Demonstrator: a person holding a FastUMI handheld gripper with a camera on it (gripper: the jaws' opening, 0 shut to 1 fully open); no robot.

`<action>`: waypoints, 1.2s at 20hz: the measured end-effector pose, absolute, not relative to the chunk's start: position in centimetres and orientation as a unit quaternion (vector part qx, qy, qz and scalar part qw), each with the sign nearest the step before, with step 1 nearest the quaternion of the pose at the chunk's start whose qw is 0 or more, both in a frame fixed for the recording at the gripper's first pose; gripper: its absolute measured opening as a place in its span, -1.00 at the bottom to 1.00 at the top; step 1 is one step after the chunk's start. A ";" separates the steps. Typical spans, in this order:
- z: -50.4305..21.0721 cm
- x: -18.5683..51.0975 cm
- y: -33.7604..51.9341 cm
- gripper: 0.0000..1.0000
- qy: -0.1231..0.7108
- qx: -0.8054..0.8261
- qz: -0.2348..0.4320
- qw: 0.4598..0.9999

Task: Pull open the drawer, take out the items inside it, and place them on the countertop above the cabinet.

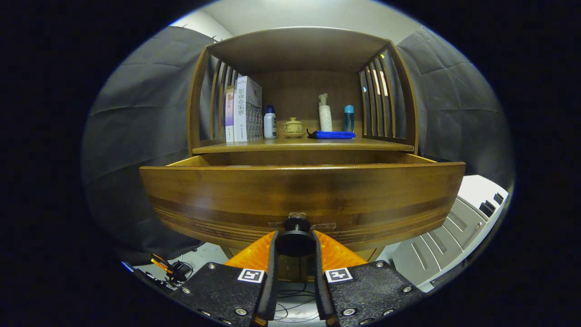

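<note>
Both hand-held gripper (295, 243) fingers clamp dark round knob (295, 240); brown wooden drawer (302, 190) pulled open.

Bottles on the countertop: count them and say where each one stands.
3. A white bottle with blue cap beside the books, a pump bottle behind the blue cloth, a blue bottle right of it. Others may be hidden.

The drawer (299, 190) front hides whatever lies inside it. The tool (295, 243) fingers cover the sides of the knob (296, 234), so contact stays unclear.
</note>
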State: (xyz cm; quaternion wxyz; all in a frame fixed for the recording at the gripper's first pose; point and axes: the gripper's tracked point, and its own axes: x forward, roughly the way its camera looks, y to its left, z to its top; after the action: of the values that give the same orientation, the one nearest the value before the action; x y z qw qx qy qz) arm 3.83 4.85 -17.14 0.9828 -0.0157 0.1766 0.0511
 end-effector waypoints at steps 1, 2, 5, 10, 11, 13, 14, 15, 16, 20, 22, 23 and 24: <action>-17.6 3.4 4.8 -0.30 0.178 -0.016 0.052 0.982; -17.7 2.9 4.9 -0.30 0.179 -0.017 0.056 0.982; -17.7 1.8 4.8 -0.30 0.178 -0.018 0.056 0.982; -17.8 -0.5 4.9 -0.30 0.184 -0.028 0.068 0.980; -17.9 -0.9 5.0 -0.30 0.184 -0.031 0.071 0.980; -18.0 -1.2 5.1 -0.30 0.181 -0.041 0.076 0.980; -17.9 -1.2 4.9 -0.30 0.175 -0.045 0.075 0.981; -18.0 -1.2 4.9 -0.30 0.175 -0.046 0.076 0.980; -17.7 -1.3 5.1 -0.24 0.168 -0.044 0.079 0.982; -15.6 -1.4 6.3 0.20 0.134 -0.053 0.117 0.983; -14.5 -1.8 6.7 0.46 0.119 -0.056 0.133 0.982; -13.9 -2.0 6.9 0.58 0.108 -0.055 0.139 0.983; -13.1 -1.9 7.0 0.71 0.097 -0.055 0.143 0.983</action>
State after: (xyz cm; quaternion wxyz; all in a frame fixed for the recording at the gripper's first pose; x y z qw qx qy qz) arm -1.94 7.00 -13.15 0.9833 -0.0555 0.0974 0.1432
